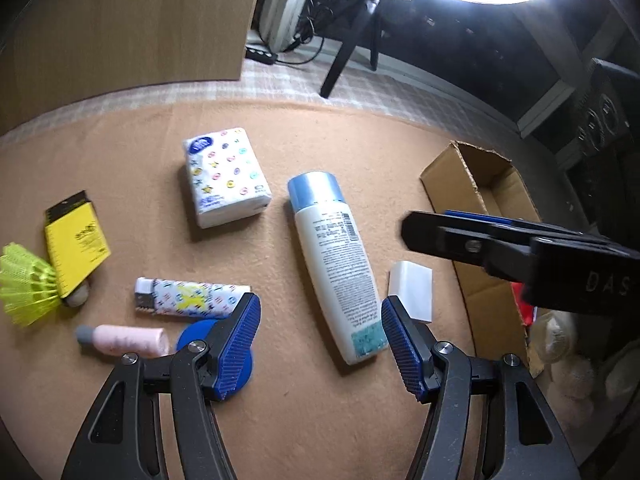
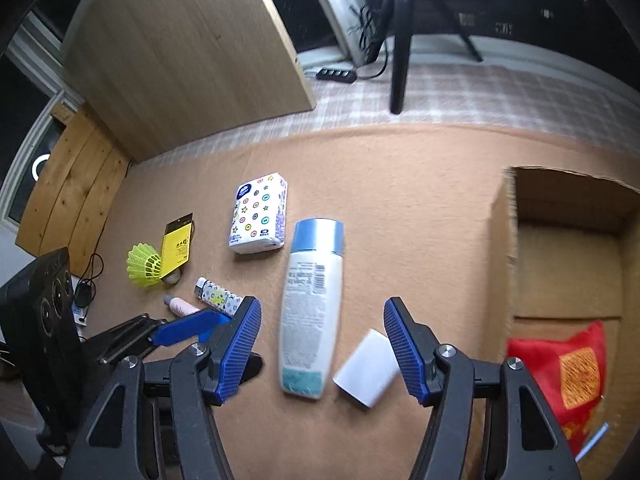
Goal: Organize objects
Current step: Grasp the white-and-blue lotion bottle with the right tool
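Note:
A white bottle with a blue cap (image 1: 334,264) (image 2: 310,308) lies on the tan cloth between both sets of fingers. A small white block (image 1: 412,290) (image 2: 368,368) lies to its right. A patterned tissue pack (image 1: 226,176) (image 2: 258,214), a patterned lighter (image 1: 188,296) (image 2: 218,296), a pink tube (image 1: 126,340) (image 2: 180,306), a yellow shuttlecock (image 1: 24,288) (image 2: 144,266) and a yellow card (image 1: 76,244) (image 2: 178,246) lie to the left. My left gripper (image 1: 320,344) is open and empty above the cloth. My right gripper (image 2: 322,344) is open and empty over the bottle's base.
An open cardboard box (image 1: 492,216) (image 2: 560,260) stands at the right, with a red packet (image 2: 568,376) inside. A blue disc (image 1: 208,344) lies under my left finger. A wooden panel (image 2: 180,52) and a tripod leg (image 2: 400,48) stand behind the cloth.

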{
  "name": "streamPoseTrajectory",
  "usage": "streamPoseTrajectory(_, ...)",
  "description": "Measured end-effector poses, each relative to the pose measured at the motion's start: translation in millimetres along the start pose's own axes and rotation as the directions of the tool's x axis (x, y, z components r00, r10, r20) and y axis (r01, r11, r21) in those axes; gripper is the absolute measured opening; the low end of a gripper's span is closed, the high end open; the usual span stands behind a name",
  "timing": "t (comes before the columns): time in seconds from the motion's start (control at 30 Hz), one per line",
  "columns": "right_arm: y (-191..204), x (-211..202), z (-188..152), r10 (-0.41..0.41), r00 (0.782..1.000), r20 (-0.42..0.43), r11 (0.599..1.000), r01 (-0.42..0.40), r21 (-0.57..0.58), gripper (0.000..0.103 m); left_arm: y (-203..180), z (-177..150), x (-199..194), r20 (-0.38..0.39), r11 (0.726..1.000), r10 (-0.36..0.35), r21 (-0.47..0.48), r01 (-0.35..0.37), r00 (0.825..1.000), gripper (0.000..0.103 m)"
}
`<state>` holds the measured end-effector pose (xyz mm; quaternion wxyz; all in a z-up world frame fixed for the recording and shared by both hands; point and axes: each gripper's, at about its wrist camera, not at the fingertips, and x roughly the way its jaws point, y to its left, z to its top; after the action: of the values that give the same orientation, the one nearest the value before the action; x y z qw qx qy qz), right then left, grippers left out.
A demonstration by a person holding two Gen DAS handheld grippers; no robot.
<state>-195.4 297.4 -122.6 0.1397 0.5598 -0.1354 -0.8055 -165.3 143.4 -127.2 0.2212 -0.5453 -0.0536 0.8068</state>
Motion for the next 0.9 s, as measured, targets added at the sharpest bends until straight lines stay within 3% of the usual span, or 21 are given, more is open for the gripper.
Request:
streamPoseTrajectory(0.2,-1.8,28.2,8.2,0.028,0.997,-0.076,0.999,-0.026,0.025,0.060,3.5,6.5,21.5,-0.032,0.999,-0.042,-0.030,0.041,0.999,0.065)
streamPoseTrajectory(0.33,-4.9,42.0,9.1,0.041,0.993,-0.114,0.998,-0.037,0.043,0.060,2.6,7.2,31.5,-0.049,0.998,-0.064,-0.033,0.062,0.997,0.055)
streamPoseTrajectory(0.57,-9.0,59.8,8.2,0.066,0.986,-0.153,0.996,-0.055,0.076,0.060,4.1,9.4,46.9,-0.067,0.994,-0.094,-0.065,0.090,0.993,0.049)
streamPoseTrajectory(0.9,-7.9,68.0,5.6,0.079,0.982,-0.169,0.994,-0.064,0.091,0.044,5.3,11.0,52.7,-0.068,0.988,-0.129,-0.093,0.123,0.989,0.044)
